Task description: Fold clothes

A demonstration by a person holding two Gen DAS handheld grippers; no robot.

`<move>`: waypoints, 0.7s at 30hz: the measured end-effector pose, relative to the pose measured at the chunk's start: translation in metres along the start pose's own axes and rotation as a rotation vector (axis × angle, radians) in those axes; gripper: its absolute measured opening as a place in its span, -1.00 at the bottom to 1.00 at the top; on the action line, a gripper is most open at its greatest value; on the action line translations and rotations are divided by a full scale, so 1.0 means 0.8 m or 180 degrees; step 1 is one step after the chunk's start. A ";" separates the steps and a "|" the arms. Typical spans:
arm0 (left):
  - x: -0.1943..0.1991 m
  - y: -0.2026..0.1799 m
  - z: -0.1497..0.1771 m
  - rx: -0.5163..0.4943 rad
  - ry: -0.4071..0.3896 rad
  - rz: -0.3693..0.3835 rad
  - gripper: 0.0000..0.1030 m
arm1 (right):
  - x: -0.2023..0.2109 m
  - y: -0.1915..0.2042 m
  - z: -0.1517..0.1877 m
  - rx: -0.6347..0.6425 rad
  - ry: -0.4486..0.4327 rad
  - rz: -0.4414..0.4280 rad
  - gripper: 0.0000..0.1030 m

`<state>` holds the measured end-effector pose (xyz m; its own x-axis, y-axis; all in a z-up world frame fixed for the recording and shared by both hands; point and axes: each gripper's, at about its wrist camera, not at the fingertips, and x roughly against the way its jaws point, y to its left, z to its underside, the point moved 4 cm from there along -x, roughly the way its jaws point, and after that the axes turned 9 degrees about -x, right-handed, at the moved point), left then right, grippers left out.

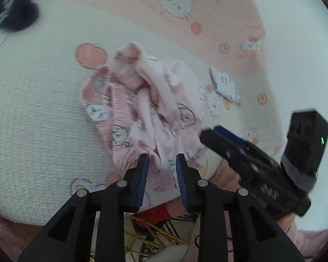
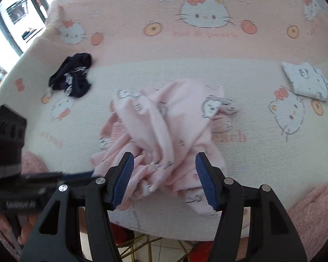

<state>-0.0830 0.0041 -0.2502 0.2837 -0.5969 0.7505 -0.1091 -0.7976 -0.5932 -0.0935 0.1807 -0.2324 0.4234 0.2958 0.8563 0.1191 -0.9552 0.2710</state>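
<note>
Reaching down at the crumpled pink garment [image 2: 164, 126], both claws stand apart with nothing clamped. The left claw [image 1: 161, 159] has its blue pads on either side of a ridge of cloth at the garment's near edge; a fold lies in the gap, but the pads do not look pressed on it. The right claw [image 2: 165, 168] gapes wider, straddling the bunched folds at the near side of the heap, again without pinching.

The garment lies in a loose, twisted pile near the front edge of the bench [image 2: 262, 166], which is covered by a pink-and-cream cartoon-cat cloth. Ribbed hem and sleeves are tangled together, so the step in hand is, I judge, getting a hold in order to spread it flat before any folding.

To do that well, each claw should pick a single layer at a recognisable edge, such as the ribbed hem [image 1: 120, 118], rather than a knot of several layers, or the tangle will simply lift as a lump. The two holds should be well apart along one edge, so that lifting and shaking lets the cloth hang open.

Farther out, a dark garment [image 2: 73, 76] lies crumpled to the left, and a folded white piece [image 2: 308, 80] sits to the right, well clear.
</note>
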 end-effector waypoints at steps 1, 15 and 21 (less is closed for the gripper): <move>0.011 0.020 -0.001 0.0127 -0.0099 -0.0353 -0.46 | -0.003 0.016 0.008 0.0161 0.0052 -0.0072 0.19; -0.001 0.038 0.009 0.0201 -0.0061 -0.0523 -0.46 | -0.071 0.031 0.046 0.0722 0.0276 0.0686 0.06; -0.019 0.018 -0.008 0.0243 -0.0028 -0.0201 -0.46 | -0.018 -0.069 0.013 0.0129 -0.0004 0.1109 0.04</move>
<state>-0.0949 0.0013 -0.2686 0.2962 -0.5447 0.7846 -0.0179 -0.8245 -0.5656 -0.0970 0.2293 -0.2641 0.4458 -0.0481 0.8938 0.0028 -0.9985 -0.0551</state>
